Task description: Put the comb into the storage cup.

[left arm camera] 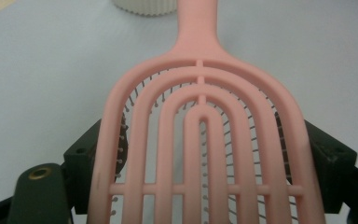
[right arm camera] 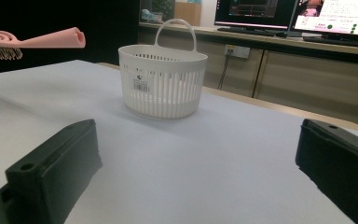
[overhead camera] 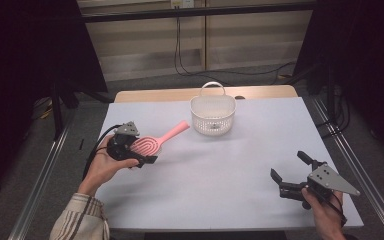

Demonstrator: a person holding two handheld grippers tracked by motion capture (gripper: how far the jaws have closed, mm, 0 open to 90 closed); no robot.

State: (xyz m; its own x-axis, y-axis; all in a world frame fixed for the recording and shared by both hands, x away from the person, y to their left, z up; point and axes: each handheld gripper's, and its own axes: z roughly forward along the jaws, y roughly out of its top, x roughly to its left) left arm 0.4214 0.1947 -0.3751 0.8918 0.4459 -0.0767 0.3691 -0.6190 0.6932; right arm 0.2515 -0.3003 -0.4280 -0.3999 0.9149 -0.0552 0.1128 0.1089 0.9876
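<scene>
Gripping the one pink hairbrush [left arm camera: 200, 140] by the two sides of its wide vented head, the left gripper's [overhead camera: 130, 150] two black fingers [left arm camera: 328, 161] press on the brush's outer edges, one on each side, with the bristles pointing downward beneath the head. In the left gripper view the brush's handle runs straight away from the fingers toward the bottom of the single white basket [left arm camera: 144, 6] at the top edge. In the high view the brush is held over the left part of the bench [overhead camera: 220, 175], its handle aimed up and to the right at the basket [overhead camera: 213, 116], the handle tip near the basket but apart from it. In the right gripper view the brush [right arm camera: 32, 41] hangs clear above the bench surface, roughly level, at about the height of the basket's rim.

The right gripper [overhead camera: 292, 172] sits at the near right corner of the bench, its two fingers [right arm camera: 51, 172] spread wide apart with nothing between them, and beyond them stands the basket [right arm camera: 162, 84]. That basket is upright near the far middle of the bench, with slatted walls, one arched handle on its far rim and one small label on its wall. Two hands hold the two grippers; a striped sleeve [overhead camera: 80, 220] covers the left forearm.
</scene>
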